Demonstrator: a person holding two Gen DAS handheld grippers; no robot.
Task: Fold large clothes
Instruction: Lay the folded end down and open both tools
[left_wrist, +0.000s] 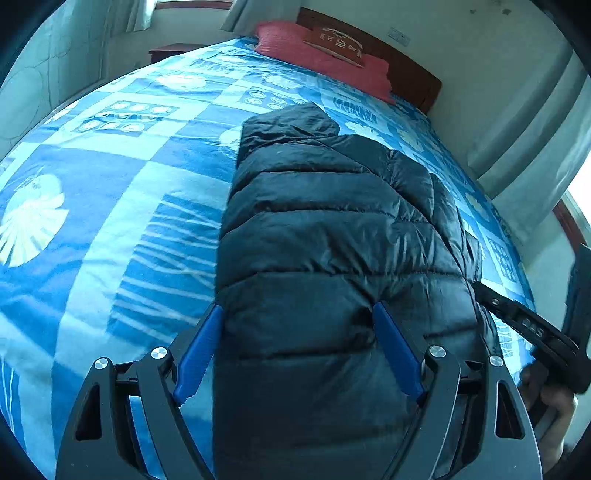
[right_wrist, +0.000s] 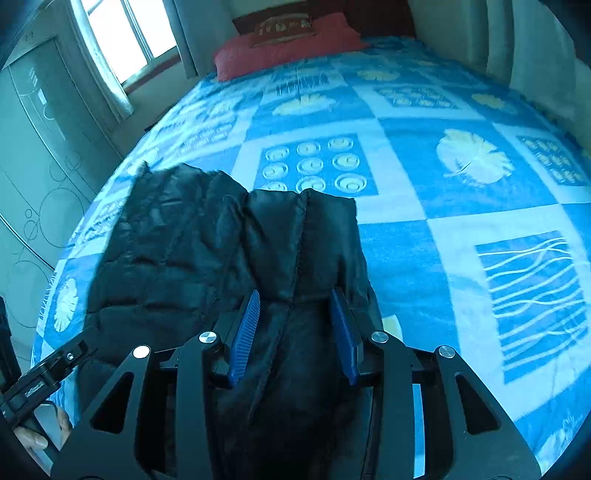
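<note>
A black puffer jacket (left_wrist: 332, 221) lies lengthwise on the bed, folded into a long narrow bundle. My left gripper (left_wrist: 297, 306) stands wide over its near end. One blue pad is at the jacket's left edge and the other rests on its top, with no clear squeeze. In the right wrist view the jacket (right_wrist: 177, 240) spreads to the left, and my right gripper (right_wrist: 294, 293) is shut on a bunched fold along the zipper seam. Each view catches the other gripper at its edge: the right one (left_wrist: 532, 328) and the left one (right_wrist: 44, 376), with a hand beneath.
The bed wears a blue and white patchwork cover (right_wrist: 443, 221), with a red pillow (left_wrist: 325, 59) against the wooden headboard. A wardrobe (right_wrist: 37, 147) and a window (right_wrist: 122, 33) stand on one side. Curtains (left_wrist: 517, 147) hang on the other side.
</note>
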